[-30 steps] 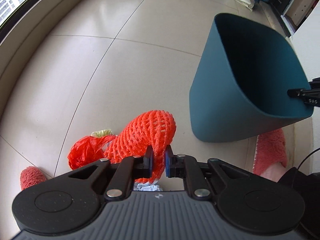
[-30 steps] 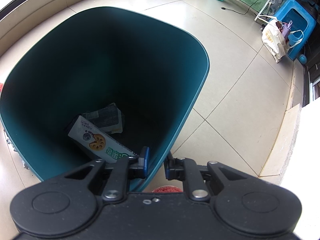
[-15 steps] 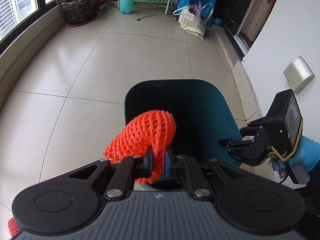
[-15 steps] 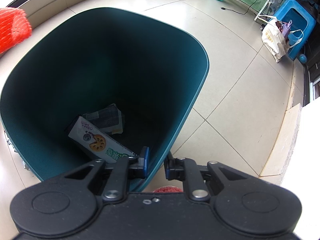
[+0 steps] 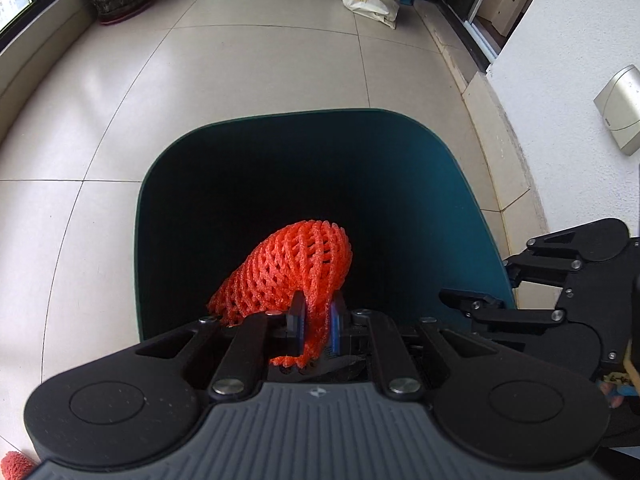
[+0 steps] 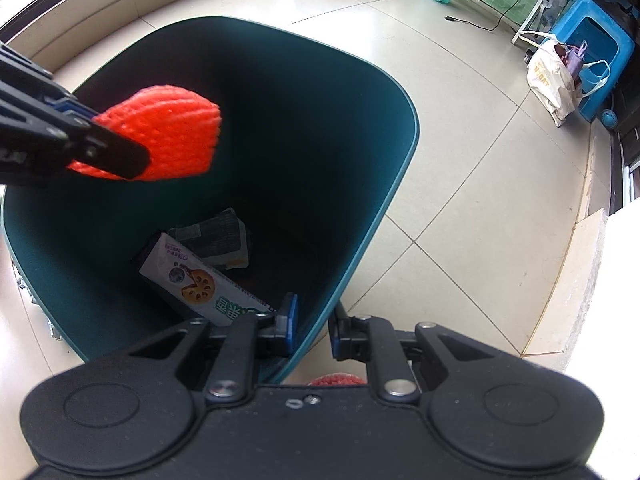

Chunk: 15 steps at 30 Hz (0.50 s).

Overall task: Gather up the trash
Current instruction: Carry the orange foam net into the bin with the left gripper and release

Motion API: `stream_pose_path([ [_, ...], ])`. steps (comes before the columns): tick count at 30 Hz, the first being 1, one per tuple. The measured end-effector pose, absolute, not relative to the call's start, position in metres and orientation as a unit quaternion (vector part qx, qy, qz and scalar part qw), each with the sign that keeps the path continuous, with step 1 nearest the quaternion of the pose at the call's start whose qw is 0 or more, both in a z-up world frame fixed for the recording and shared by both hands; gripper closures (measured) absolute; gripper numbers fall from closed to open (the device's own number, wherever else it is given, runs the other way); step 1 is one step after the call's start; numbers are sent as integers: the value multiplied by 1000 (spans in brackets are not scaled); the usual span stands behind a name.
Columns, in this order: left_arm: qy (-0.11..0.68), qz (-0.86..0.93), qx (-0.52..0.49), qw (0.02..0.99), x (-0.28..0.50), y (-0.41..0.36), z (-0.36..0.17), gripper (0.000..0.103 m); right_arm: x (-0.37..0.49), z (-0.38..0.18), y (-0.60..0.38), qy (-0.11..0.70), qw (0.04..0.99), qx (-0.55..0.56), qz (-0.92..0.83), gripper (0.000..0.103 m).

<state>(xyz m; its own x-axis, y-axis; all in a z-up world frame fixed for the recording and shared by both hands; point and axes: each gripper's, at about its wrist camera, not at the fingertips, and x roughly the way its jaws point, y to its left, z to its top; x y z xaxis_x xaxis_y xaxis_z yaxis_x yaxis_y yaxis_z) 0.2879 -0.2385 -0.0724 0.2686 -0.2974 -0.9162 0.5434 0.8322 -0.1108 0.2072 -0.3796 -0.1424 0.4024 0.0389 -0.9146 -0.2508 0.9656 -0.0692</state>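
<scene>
My left tool (image 5: 316, 322) holds the orange foam net (image 5: 294, 266) clamped, above the bin (image 6: 360, 208) opening (much free room inside). My right tool (image 6: 312, 330) pinches the bin's rim.

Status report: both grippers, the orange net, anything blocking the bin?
Left hand-held gripper shut on orange foam net, over the open teal bin. Right hand-held gripper shut on the bin rim. Carton and wrapper inside; opening unobstructed.

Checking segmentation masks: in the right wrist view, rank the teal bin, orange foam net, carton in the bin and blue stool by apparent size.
1. teal bin
2. orange foam net, though nearer the camera
3. carton, partly hidden
4. blue stool, far off, so unsure against the carton
</scene>
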Motion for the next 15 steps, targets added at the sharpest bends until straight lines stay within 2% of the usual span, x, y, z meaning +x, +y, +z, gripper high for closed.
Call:
stream_pose_path([
  [11, 571, -259, 138, 767, 292, -256, -113, 91, 207, -141, -383, 538, 833, -94, 90, 87],
  [15, 578, -261, 140, 760, 292, -259, -118, 82, 206, -141, -383, 538, 833, -94, 90, 87],
])
